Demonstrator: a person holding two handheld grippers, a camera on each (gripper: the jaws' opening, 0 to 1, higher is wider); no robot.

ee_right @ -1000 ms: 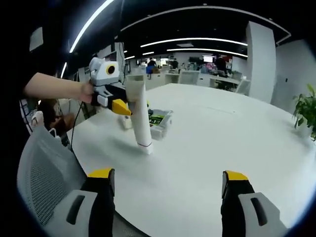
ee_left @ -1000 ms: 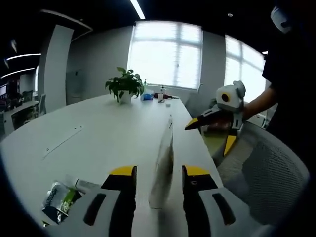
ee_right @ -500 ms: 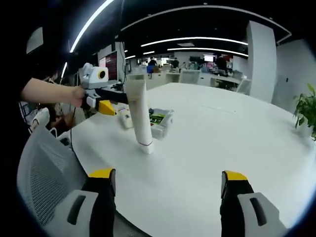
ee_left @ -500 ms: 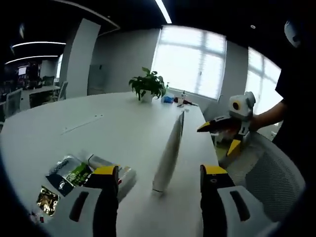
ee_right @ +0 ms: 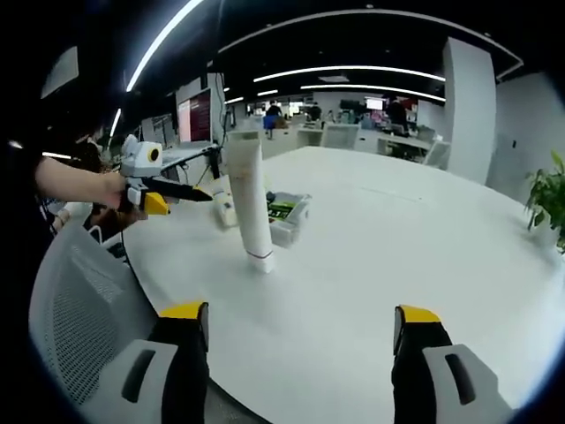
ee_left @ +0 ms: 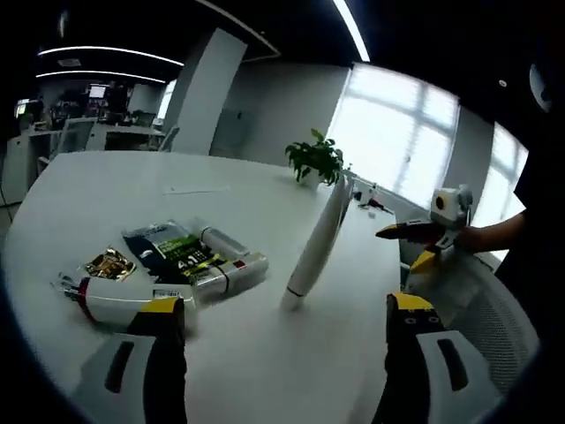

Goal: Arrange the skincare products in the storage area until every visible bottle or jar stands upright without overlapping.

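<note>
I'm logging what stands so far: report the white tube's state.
Upright. The white tube stands cap-down on the table, apart from both open grippers, leaning slightly in the left gripper view.

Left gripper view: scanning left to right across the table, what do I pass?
White tube with red band lying flat → dark green-labelled pouch → silver tube lying flat → tall white tube standing on its cap → right hand-held gripper.
</note>
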